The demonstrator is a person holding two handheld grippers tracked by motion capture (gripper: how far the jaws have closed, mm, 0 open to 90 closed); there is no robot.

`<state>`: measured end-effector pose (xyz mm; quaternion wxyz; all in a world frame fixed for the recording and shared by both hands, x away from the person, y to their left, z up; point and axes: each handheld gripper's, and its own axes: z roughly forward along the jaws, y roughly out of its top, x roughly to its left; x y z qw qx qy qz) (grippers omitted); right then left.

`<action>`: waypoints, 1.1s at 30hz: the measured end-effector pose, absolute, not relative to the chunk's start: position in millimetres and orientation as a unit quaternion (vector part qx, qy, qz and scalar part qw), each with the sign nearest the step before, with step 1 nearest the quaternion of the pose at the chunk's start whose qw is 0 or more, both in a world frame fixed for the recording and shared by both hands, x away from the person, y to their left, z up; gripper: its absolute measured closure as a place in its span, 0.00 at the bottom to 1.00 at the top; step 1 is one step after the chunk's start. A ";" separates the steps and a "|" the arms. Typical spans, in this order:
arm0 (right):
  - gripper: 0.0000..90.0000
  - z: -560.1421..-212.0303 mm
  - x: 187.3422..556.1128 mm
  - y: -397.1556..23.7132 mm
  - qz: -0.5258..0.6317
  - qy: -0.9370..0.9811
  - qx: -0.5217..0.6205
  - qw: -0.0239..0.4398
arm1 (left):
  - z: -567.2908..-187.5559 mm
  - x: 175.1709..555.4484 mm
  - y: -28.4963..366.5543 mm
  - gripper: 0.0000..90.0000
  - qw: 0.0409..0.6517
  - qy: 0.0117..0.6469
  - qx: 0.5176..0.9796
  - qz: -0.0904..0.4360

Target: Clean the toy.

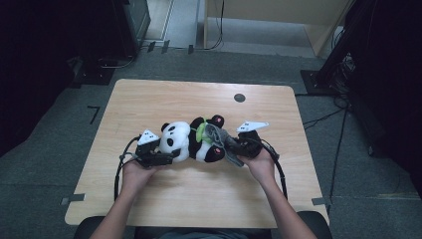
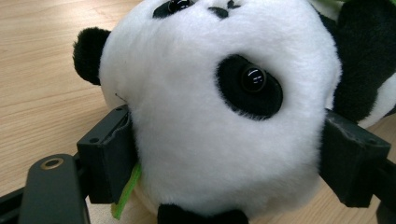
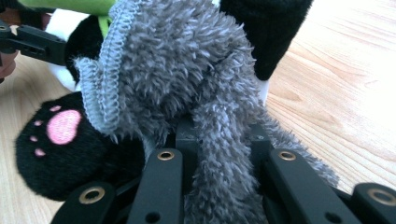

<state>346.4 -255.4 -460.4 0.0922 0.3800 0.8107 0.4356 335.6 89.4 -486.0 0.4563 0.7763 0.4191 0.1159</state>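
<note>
A black-and-white plush panda (image 1: 186, 142) lies on its side in the middle of the wooden table (image 1: 199, 204). My left gripper (image 1: 166, 158) is shut on its white head (image 2: 219, 116), one black pad (image 2: 109, 154) pressing into the fur on each side. A fuzzy grey cloth (image 1: 219, 137) with a ribbed edge is draped over the panda's lower body. My right gripper (image 1: 234, 145) is shut on a fold of that grey cloth (image 3: 187, 79), in the right gripper view (image 3: 219, 144). A black paw with pink pads (image 3: 60, 140) lies just left of the jaws.
A green strip (image 2: 126, 191) hangs at the panda's neck. A small dark round disc (image 1: 239, 97) sits near the table's far edge. Cables loop from both grippers onto the table. Dark equipment and stands surround the table on the grey floor.
</note>
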 end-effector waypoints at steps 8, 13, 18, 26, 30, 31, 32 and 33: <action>0.83 -471.4 353.2 -257.1 0.401 0.819 0.397 0.102 | -486.4 337.6 90.9 0.18 0.463 0.422 0.772 0.108; 0.83 -478.1 357.1 -259.4 0.404 0.814 0.408 0.091 | -486.9 338.2 91.2 0.18 0.465 0.420 0.771 0.108; 0.83 -482.8 359.7 -262.1 0.384 0.820 0.414 0.095 | -487.2 338.3 91.3 0.18 0.467 0.419 0.771 0.110; 0.83 -484.5 361.2 -268.9 0.368 0.823 0.421 0.100 | -487.6 338.7 92.0 0.17 0.468 0.418 0.771 0.111; 0.83 -477.3 358.4 -276.2 0.383 0.814 0.426 0.096 | -487.8 338.9 92.0 0.17 0.469 0.418 0.770 0.111; 0.83 -475.4 357.6 -278.1 0.385 0.811 0.430 0.093 | -487.7 338.8 91.9 0.17 0.469 0.417 0.770 0.112; 0.83 -473.1 356.9 -279.7 0.389 0.808 0.433 0.092 | -487.7 338.7 91.9 0.17 0.469 0.416 0.771 0.113; 0.83 -471.1 356.0 -281.0 0.392 0.806 0.434 0.093 | -487.7 338.7 92.0 0.17 0.469 0.415 0.771 0.113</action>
